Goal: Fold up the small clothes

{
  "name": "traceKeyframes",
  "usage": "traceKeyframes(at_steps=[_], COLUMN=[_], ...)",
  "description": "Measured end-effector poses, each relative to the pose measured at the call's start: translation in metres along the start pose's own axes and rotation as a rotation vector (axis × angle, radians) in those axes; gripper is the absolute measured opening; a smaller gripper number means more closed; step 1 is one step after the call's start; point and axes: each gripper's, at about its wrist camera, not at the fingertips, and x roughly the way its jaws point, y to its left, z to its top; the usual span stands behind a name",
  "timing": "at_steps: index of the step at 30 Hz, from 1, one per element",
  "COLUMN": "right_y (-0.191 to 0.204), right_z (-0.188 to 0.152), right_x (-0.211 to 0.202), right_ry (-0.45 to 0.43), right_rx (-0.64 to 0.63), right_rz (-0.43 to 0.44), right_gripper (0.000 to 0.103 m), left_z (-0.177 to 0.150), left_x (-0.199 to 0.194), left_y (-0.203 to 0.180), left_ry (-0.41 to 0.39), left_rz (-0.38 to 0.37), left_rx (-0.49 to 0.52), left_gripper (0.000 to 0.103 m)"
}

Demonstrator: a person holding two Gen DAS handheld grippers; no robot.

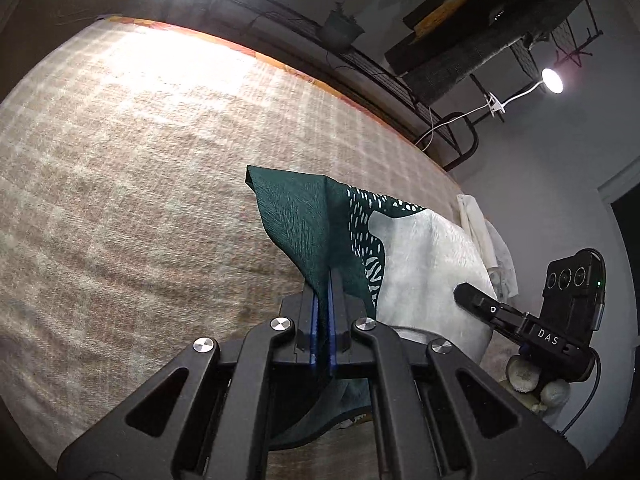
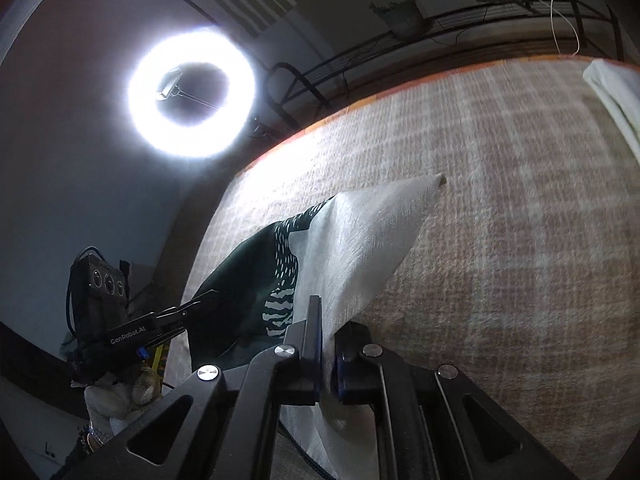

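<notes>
A small cloth, dark green on one part and white on the other with a dashed pattern between, hangs lifted over a beige checked blanket point(image 1: 140, 160). In the left wrist view my left gripper point(image 1: 325, 280) is shut on the cloth's green edge point(image 1: 296, 220), and the white part point(image 1: 424, 264) stretches to the right toward my right gripper point(image 1: 464, 292). In the right wrist view my right gripper point(image 2: 327, 320) is shut on the cloth's white edge point(image 2: 368, 248); a far corner points away. My left gripper point(image 2: 200, 300) pinches the green side point(image 2: 240, 280) at the left.
A ring light point(image 2: 191, 92) glares beyond the blanket's orange-trimmed far edge point(image 2: 360, 108). A small lamp point(image 1: 553, 81) clips to dark wire shelving point(image 1: 400, 92). White folded fabric point(image 2: 616, 96) lies at the blanket's right side. Pale plush items point(image 1: 532, 380) sit beside the bed.
</notes>
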Motion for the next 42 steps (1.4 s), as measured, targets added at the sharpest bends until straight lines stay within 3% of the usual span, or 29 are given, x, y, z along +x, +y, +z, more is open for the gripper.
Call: traceKeyframes(at_steps=[8,20,34,42], right_y=[-0.01,-0.072,-0.194,-0.263], right_z=[0.011,0.041,0.101,0.128], right_x=[-0.036,-0.126,-0.228,-0.248], right_ry=[-0.039,-0.139,-0.243,-0.259], right_rx=[-0.012,-0.01,-0.004,0.01], right_rz=[-0.049,-0.139,-0.29,-0.363], right_gripper=[0.002,0.002,0.002,0.002], left_z=[0.006,0.017,0.021,0.015], left_x=[0.009,0.079,0.197,0.253], left_y=[-0.058,-0.18,-0.343,-0.372], left_ry=[-0.01,0.02,0.034,0.048], left_rz=[-0.041,-0.128,-0.177,-0.136], left_rx=[0.103,0.241,0.392,0.403], left_gripper=[0.001,0.001,0.001,0.001])
